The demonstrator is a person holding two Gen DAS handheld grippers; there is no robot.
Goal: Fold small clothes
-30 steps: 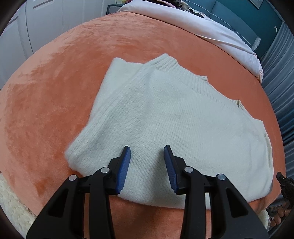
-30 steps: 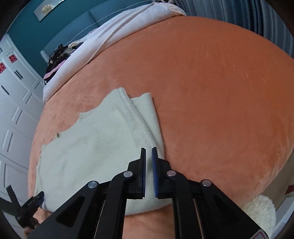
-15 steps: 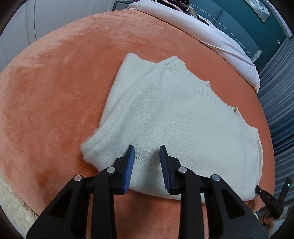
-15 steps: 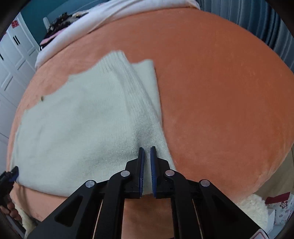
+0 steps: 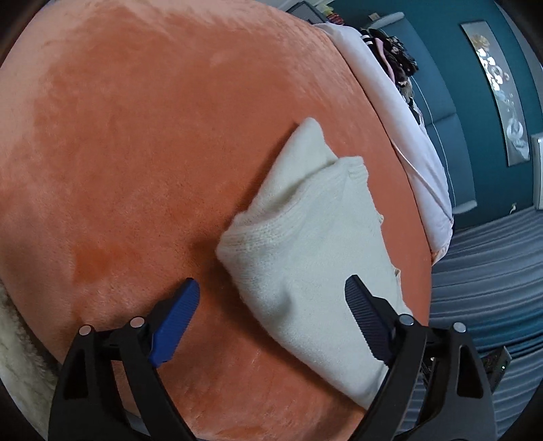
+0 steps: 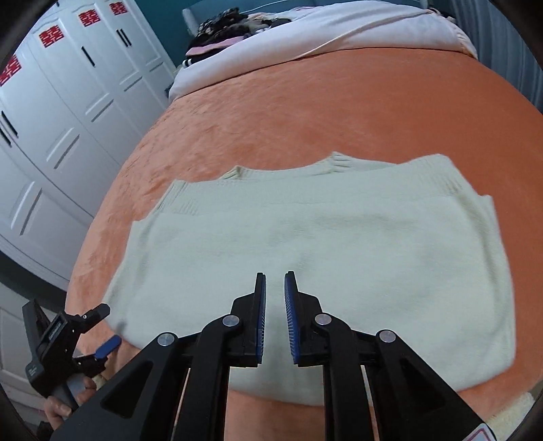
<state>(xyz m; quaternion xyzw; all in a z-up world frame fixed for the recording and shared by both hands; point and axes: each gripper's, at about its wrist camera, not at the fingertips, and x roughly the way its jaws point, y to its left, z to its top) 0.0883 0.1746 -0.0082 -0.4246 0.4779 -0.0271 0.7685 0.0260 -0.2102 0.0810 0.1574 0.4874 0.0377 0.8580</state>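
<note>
As the left gripper [image 5: 271,305] jaws are opening astride the sweater [image 6: 305,244] corner, the right gripper [image 6: 275,302] jaws, opening slightly, are kept empty above it.

Each fisheye camera looks forward and steeply down along its own gripper's fingers, close above the orange plush bed [image 5: 142,142]. The left view sits at one end of the cream knitted sweater [image 5: 305,257], facing the teal wall [image 5: 468,101]. The right view faces the sweater's long side, toward the white wardrobe doors [image 6: 61,135]. Both share the sweater, bed and pale folded duvet [image 6: 339,27].
</note>
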